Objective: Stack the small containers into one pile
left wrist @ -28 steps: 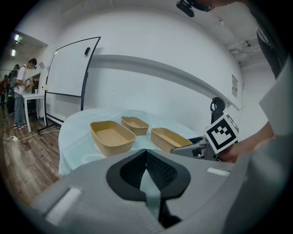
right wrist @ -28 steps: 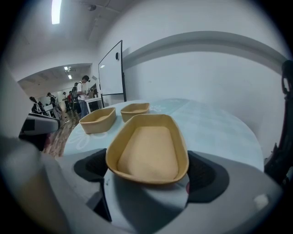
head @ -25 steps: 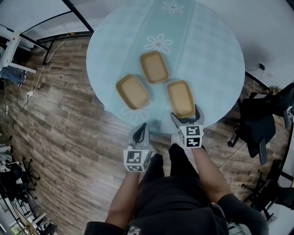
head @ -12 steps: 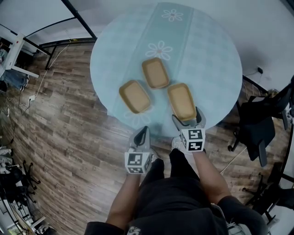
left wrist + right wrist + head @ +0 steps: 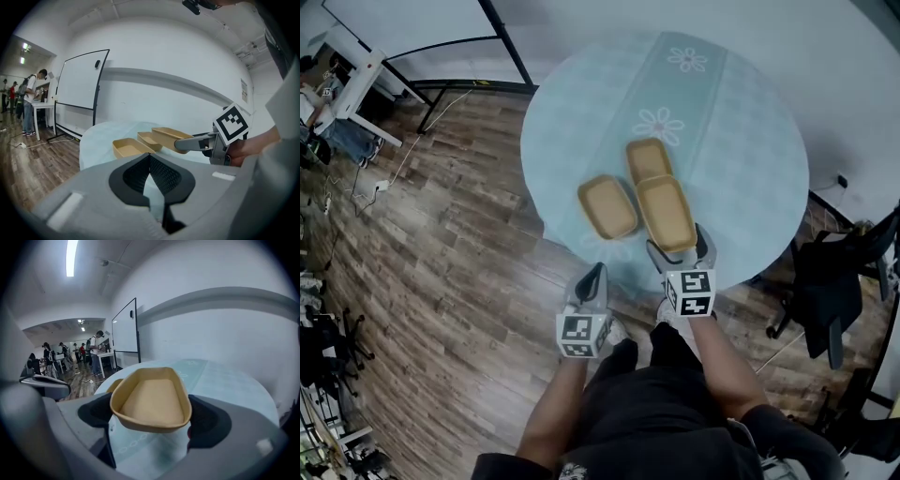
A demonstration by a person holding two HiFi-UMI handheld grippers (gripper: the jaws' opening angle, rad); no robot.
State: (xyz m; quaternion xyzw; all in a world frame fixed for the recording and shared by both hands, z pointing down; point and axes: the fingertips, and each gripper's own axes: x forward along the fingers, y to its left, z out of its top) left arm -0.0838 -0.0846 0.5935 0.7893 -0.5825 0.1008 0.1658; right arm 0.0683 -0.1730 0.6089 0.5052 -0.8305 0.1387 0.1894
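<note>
Three tan oval containers are over a round table (image 5: 750, 169) with a pale blue cloth. One container (image 5: 607, 206) lies at the near left and another (image 5: 648, 159) lies farther back. My right gripper (image 5: 677, 251) is shut on the near end of the third container (image 5: 666, 214), and holds it off the cloth close beside the other two. The held container (image 5: 152, 401) fills the space between the right gripper's (image 5: 152, 417) pads. My left gripper (image 5: 591, 279) hangs shut and empty just off the table's near edge. From the left gripper (image 5: 150, 161), the raised container (image 5: 168, 136) shows above the lying ones (image 5: 129, 149).
A black chair (image 5: 825, 281) stands right of the table and a white desk (image 5: 356, 66) at the far left. A whiteboard (image 5: 79, 82) stands on the wooden floor behind the table. People stand far off by a desk (image 5: 96, 355).
My right gripper has lifted its container and carried it left, up against the other two. The left gripper has stayed shut near the table's edge.
</note>
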